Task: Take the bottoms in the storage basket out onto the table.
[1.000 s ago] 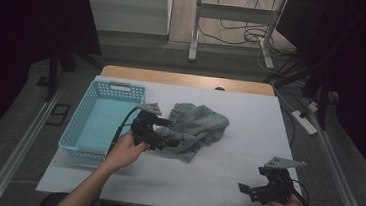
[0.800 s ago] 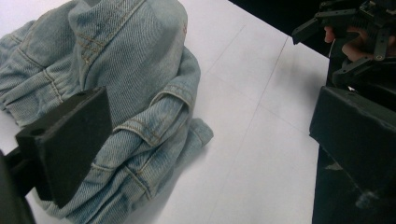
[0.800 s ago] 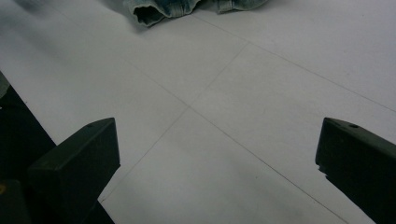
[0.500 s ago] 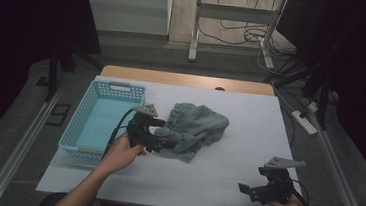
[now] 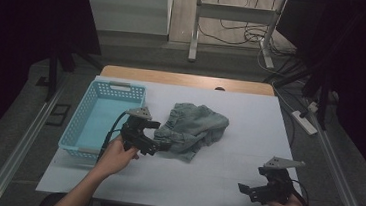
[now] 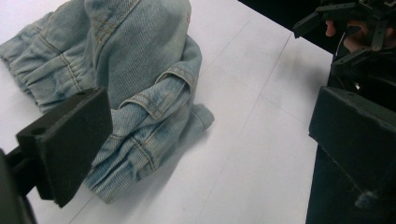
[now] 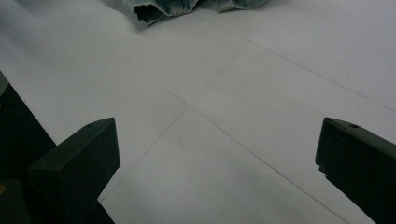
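Observation:
A crumpled light-blue denim garment (image 5: 193, 129) lies near the middle of the white table. My left gripper (image 5: 160, 135) is at its left edge, open, with nothing between the jaws. In the left gripper view the denim garment (image 6: 135, 70) lies ahead and left between my wide-apart pads (image 6: 70, 144), my left gripper (image 6: 210, 144) just short of the folded hem. My right gripper (image 5: 247, 191) rests open near the front right of the table, far from the cloth. In the right gripper view the right gripper (image 7: 215, 163) faces bare table, with the denim garment's hem (image 7: 159, 9) at the top.
A light-blue plastic basket (image 5: 74, 128) stands at the table's left, just behind my left hand, with nothing in it. The table's front edge runs close under the right gripper. The far right gripper (image 6: 345, 28) appears in the left gripper view. Cables lie on the floor beyond.
My left gripper has drifted slightly left and toward the person beside the denim's edge. The right gripper has not moved.

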